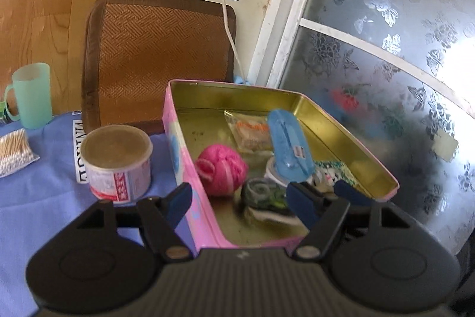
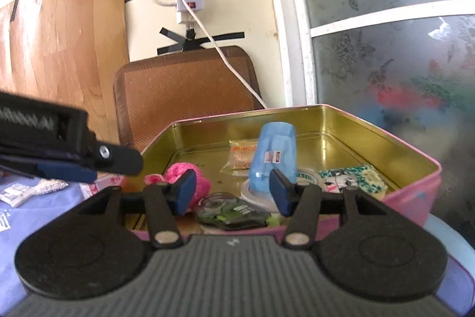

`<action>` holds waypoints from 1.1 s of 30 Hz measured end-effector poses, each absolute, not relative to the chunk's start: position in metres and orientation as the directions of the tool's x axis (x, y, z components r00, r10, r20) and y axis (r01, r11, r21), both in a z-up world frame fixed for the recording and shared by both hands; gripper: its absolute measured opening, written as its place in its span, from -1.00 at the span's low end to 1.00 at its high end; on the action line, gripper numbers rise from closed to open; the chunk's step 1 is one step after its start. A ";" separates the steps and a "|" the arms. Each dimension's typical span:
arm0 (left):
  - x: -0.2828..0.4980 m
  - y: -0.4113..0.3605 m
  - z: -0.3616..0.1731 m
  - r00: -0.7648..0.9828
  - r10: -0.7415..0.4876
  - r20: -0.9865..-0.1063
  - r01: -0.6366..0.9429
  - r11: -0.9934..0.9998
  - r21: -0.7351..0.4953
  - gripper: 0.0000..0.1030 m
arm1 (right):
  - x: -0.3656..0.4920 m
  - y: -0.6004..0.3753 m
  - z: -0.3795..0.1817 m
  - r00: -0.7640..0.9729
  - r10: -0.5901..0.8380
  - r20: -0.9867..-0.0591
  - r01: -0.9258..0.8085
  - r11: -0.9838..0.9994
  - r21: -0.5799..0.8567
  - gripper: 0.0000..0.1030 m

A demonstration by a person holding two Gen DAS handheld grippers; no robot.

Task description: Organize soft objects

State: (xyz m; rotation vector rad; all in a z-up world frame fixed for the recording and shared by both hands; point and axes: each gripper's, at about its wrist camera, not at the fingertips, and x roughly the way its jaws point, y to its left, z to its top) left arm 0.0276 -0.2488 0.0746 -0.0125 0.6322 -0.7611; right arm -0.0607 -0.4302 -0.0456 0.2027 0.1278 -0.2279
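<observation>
An open pink tin box [image 1: 190,168] [image 2: 415,192] with a gold inside holds a pink scrub ball [image 1: 221,170] [image 2: 184,177], a blue translucent pack [image 1: 289,144] [image 2: 273,153] standing tilted, a small orange-print packet [image 1: 252,132] [image 2: 242,158], a dark green tape dispenser [image 1: 264,192] [image 2: 234,213], a white tape roll [image 2: 305,174] and a green-patterned cloth [image 1: 329,171] [image 2: 353,177]. My left gripper [image 1: 239,189] is open astride the box's near-left wall and holds nothing. My right gripper [image 2: 233,177] is open at the front rim, with the blue pack just beyond its right pad.
Left of the box on the blue tablecloth [image 1: 44,198] stand a lidded can [image 1: 117,162], a green mug [image 1: 31,95] and a bag of cotton swabs [image 1: 13,150]. A brown woven cushion [image 1: 160,58] leans on the wall behind. A frosted window [image 1: 386,64] borders the right.
</observation>
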 end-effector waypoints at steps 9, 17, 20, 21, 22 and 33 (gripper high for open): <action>-0.006 -0.233 0.081 0.605 -0.581 -0.545 0.638 0.763 -0.106 0.41 | -0.087 -0.434 -0.039 0.962 -0.234 -0.140 0.263 0.932 0.251 0.11; -0.012 -0.201 0.076 0.657 -0.511 -0.555 0.582 0.811 -0.058 0.41 | -0.094 -0.433 -0.037 0.954 -0.248 -0.166 0.287 0.916 0.280 0.10; -0.008 -0.187 0.071 0.670 -0.482 -0.564 0.550 0.833 -0.059 0.41 | -0.092 -0.424 -0.033 0.961 -0.224 -0.165 0.262 0.927 0.269 0.10; -0.006 -0.182 0.069 0.673 -0.475 -0.568 0.540 0.839 -0.062 0.41 | -0.091 -0.420 -0.032 0.963 -0.215 -0.163 0.253 0.932 0.261 0.10; -0.004 -0.176 0.067 0.677 -0.464 -0.571 0.527 0.847 -0.064 0.41 | -0.090 -0.415 -0.031 0.965 -0.205 -0.162 0.241 0.937 0.254 0.10; 0.017 -0.113 0.046 0.729 -0.345 -0.591 0.399 0.916 -0.042 0.45 | -0.083 -0.354 -0.024 0.982 -0.081 -0.174 0.109 0.981 0.163 0.11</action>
